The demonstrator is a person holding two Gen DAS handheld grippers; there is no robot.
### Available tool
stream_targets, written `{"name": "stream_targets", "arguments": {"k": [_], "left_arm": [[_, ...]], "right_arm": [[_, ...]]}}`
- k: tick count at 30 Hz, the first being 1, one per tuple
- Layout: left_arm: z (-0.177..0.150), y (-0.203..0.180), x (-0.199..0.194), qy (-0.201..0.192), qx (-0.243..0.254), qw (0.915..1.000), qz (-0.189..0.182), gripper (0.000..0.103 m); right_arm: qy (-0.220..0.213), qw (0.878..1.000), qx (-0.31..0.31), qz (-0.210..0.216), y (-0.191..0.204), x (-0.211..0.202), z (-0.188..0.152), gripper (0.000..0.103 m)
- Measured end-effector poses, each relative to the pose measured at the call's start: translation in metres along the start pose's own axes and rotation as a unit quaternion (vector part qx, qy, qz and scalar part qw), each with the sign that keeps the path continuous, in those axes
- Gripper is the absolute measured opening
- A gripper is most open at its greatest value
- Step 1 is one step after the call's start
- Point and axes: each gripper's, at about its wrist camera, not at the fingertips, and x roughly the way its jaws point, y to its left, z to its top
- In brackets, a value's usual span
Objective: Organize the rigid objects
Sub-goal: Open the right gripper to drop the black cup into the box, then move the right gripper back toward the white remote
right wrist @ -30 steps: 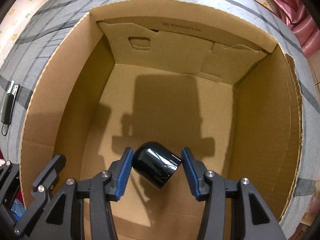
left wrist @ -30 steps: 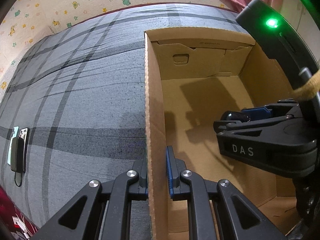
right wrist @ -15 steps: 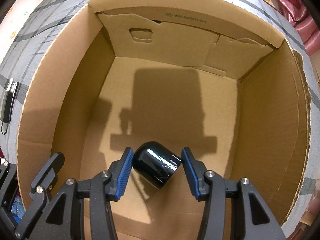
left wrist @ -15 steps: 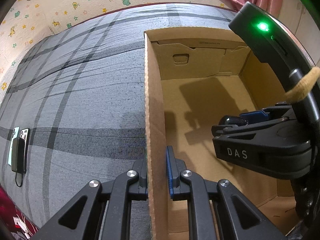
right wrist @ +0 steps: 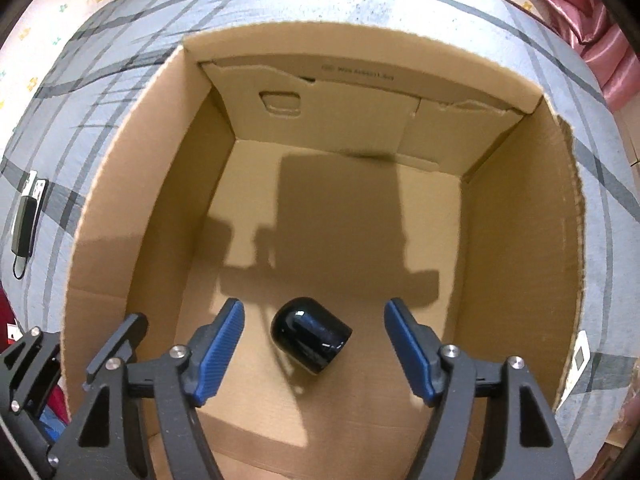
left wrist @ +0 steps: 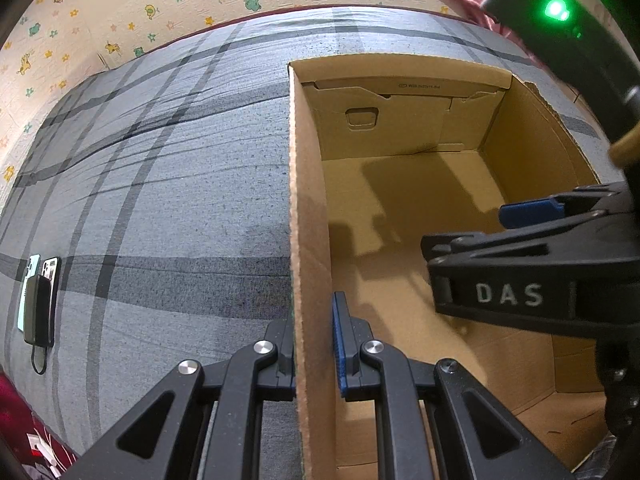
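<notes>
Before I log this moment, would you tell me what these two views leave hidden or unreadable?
- Black cup: left wrist view, hidden behind the right gripper.
- Printed line on the cardboard box flap: both views, too small to read.
- Phones and power bank on the plaid sheet: too small for detail.
- Box's near wall: cut off by the bottom edge in both views.
- Left gripper pad outside the box wall: hidden by the wall.

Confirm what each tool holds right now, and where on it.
Left tool: clamped on the cardboard box, at its side wall. Right tool: nothing; black cup lies free between just-opened jaws.
</notes>
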Motion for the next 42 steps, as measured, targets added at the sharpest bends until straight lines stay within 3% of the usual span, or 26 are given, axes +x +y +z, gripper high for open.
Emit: {"name": "stream_targets", "arguments": {"k": [19, 26, 42], "left_arm": [[0.0, 0.001, -0.001, 0.001, 0.0, 1.0, 0.001, 0.013], [0.001, 0.001, 0.0, 0.001, 0.0, 1.0, 0.001, 0.013], [0.0, 0.001, 0.001, 0.001, -0.001, 1.0, 0.0, 0.013]], "right_arm": [[-0.055, 0.998, 0.001, -0.025, -0.002, -0.065, -0.01, 0.101], [-0.061, 0.998, 0.021, -0.018, -0.032, -0.084, -0.017, 0.103], [-0.077, 0.992, 0.079, -0.058, -0.121, -0.12, -0.045, 0.103]]}}
